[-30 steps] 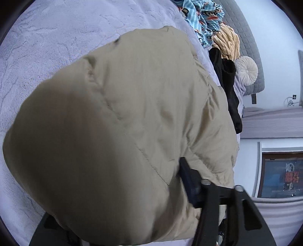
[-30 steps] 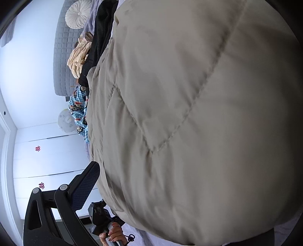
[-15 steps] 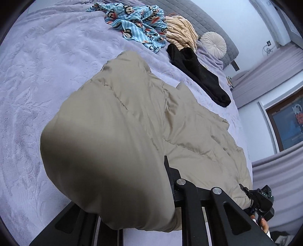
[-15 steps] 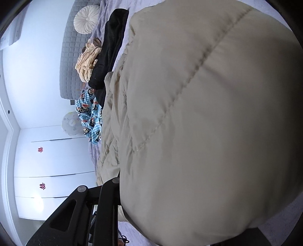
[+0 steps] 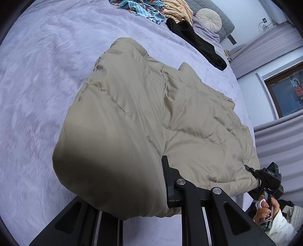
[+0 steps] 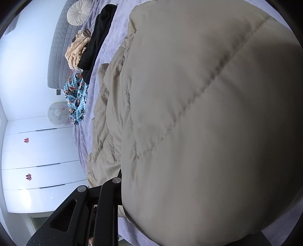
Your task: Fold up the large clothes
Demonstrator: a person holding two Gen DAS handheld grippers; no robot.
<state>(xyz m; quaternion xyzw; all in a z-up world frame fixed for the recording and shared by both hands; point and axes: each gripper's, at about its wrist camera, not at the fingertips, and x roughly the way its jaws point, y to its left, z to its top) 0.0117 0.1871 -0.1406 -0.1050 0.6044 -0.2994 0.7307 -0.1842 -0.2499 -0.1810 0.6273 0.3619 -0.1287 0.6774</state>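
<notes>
Now both grippers, left gripper (image 5: 144, 191), right gripper (image 6: 151, 189), clenched on beige puffer jacket (image 5: 170, 113) hem, bare purple bedspread (image 5: 47, 85) alongside.

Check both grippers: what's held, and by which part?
Both hold the beige puffer jacket by its near edge: the left gripper pinches one end of that edge, the right gripper the other. Which hem this is cannot be told.

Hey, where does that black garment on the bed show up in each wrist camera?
Left wrist: black garment, upper right, beyond the beige jacket.
Right wrist: black garment, upper left, running down the picture.
Shared landmark: round cream cushion, just past it.
</notes>
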